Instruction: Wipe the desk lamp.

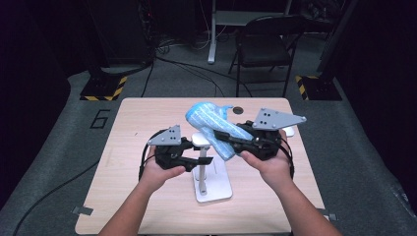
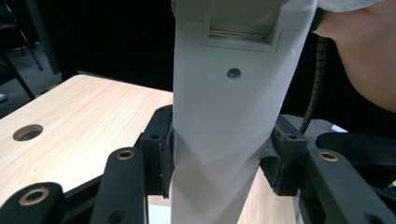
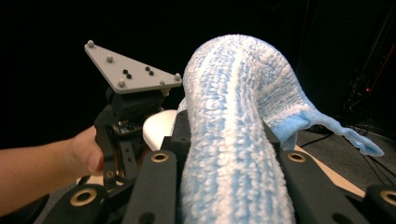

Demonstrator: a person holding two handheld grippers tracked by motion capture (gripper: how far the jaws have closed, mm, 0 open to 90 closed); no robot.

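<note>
Holding the white stand (image 1: 202,162) by its upright post, your left hand-held gripper (image 1: 194,160) sits left of centre in the high view, jaws clamped on the post from either side; the left gripper view shows the pads pressed flat against the white column (image 2: 219,126). Your right hand-held gripper (image 1: 221,136) is clamped on a rolled blue-and-white towel (image 1: 214,125), just right of centre. The towel's long axis runs diagonally, from the jaws up toward the upper left of the frame, passing above the stand's top. So the towel lies up and right of the post, very near its head, and the right hand is the one carrying it. The stand's base rests on the bench (image 1: 133,147), lower centre.
</note>
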